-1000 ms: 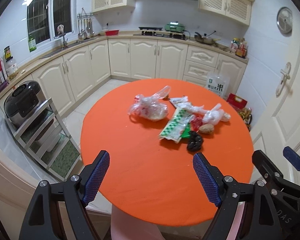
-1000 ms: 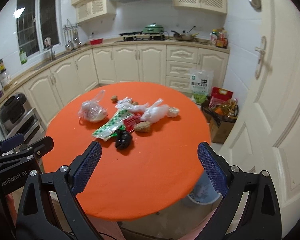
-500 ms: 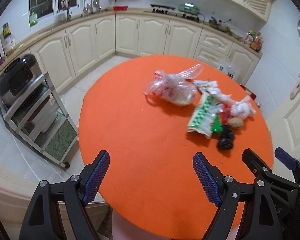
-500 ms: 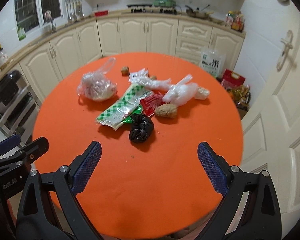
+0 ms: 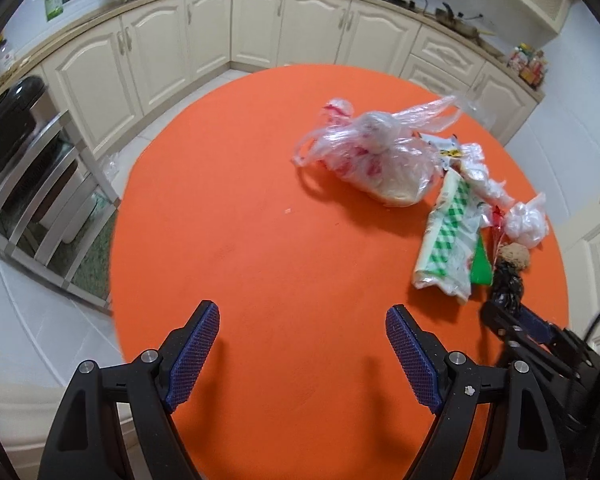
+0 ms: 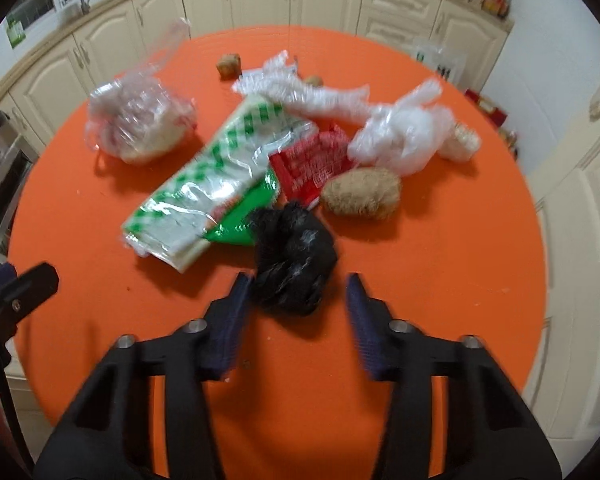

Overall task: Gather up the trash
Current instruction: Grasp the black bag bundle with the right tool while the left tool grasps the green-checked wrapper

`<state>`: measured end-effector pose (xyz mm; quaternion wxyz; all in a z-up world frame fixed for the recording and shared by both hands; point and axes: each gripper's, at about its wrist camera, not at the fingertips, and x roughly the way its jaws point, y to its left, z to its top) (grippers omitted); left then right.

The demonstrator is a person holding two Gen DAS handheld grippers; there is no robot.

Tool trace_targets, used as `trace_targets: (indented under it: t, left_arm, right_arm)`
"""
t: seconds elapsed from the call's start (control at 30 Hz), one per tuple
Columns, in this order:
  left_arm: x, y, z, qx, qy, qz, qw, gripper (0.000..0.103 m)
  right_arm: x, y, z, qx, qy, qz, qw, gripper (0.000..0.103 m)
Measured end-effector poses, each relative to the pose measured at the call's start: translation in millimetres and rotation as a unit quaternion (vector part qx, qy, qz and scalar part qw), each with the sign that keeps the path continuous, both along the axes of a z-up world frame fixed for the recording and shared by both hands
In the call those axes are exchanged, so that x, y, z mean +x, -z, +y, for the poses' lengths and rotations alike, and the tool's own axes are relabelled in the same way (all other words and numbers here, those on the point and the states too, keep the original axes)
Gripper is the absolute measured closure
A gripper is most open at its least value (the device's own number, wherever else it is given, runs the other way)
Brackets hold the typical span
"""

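**A:** ok so what's around the pile? Round orange table (image 5: 260,240), cream cabinets (image 5: 152,60) wrapping the room behind it, a metal rack (image 5: 40,200) with a black cooker (image 5: 8,128) on top off to the left side, white door (image 6: 580,240) on the right.

**B:** yep. And on the table the junk is all bunched toward the far right in the left wrist view. Big clear bag (image 5: 380,160) with something pale inside sits apart from the rest, then the green-checked wrapper (image 6: 216,176), a red packet (image 6: 312,160) half tucked under it, a white knotted bag (image 6: 404,136), and a brown fuzzy lump (image 6: 362,194) just beside the red one.

**A:** anything blocking the black one?

**B:** not from the front. The black crumpled bag (image 6: 296,264) is nearest the right gripper (image 6: 296,292); the green wrapper edge touches it at the back, brown lump near its right.

**A:** how's it look?

**B:** shiny, scrunched into a ball, a bit blurry in the shot. The right fingers are spread with the bag between them: left pad about at its edge, right pad clear of it. Can't tell real contact.

**A:** and the left gripper (image 5: 302,340)?

**B:** jaws wide apart, over bare orange near the table's front, well away from the pile. Nothing in it.
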<state>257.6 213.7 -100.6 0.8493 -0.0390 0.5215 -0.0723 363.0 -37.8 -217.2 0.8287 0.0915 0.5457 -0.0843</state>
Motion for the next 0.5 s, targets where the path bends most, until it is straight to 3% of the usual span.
trace_targets:
  t: [0.4, 0.5]
  left_arm:
    - [18, 5, -85, -0.019, 0.080, -0.004, 0.9966, 0.021]
    - [28, 14, -105, -0.006, 0.094, 0.009, 0.9955, 0.021]
  right_arm:
    - [-34, -20, -59, 0.027, 0.030, -0.045, 0.998, 0.071]
    - [-32, -22, -74, 0.026, 0.039, -0.049, 0.998, 0.071]
